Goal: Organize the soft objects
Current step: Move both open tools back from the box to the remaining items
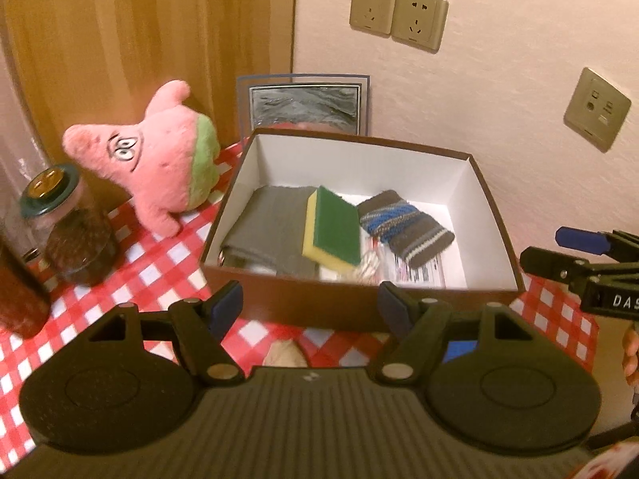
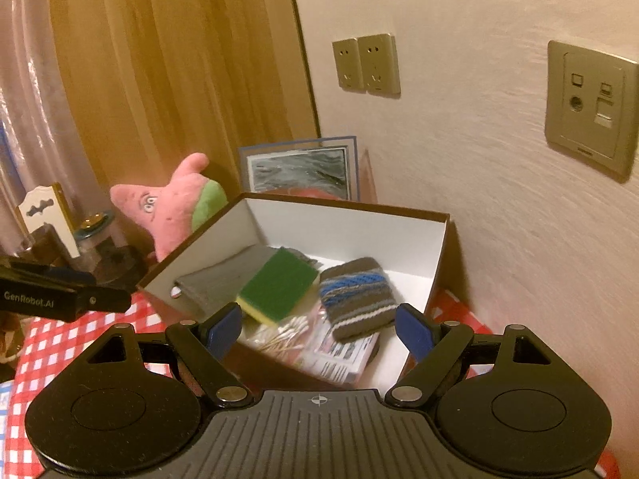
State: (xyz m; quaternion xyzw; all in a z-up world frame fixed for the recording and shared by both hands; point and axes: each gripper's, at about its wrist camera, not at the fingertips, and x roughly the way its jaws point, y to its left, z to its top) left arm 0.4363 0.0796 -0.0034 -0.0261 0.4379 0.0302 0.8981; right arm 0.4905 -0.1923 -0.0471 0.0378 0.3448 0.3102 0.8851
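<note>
A brown box (image 1: pixel 347 307) with a white inside stands on the checked tablecloth. In it lie a grey cloth (image 1: pixel 267 227), a green and yellow sponge (image 1: pixel 333 227) and a striped knitted pouch (image 1: pixel 403 227). A pink plush toy (image 1: pixel 159 159) stands left of the box. My left gripper (image 1: pixel 309 309) hovers open and empty before the box's near wall. My right gripper (image 2: pixel 319 331) is open and empty above the box's near right corner, over the sponge (image 2: pixel 279 283) and pouch (image 2: pixel 357 297). The plush (image 2: pixel 175 203) shows beyond the box (image 2: pixel 439 263).
A glass jar (image 1: pixel 68 235) with a dark lid and a dark bottle (image 1: pixel 20 287) stand at the left. A framed picture (image 1: pixel 303 103) leans on the wall behind the box. Cotton swabs (image 2: pixel 279 337) and a printed packet (image 2: pixel 343 355) lie in the box. Wall sockets (image 1: pixel 399 16) sit above.
</note>
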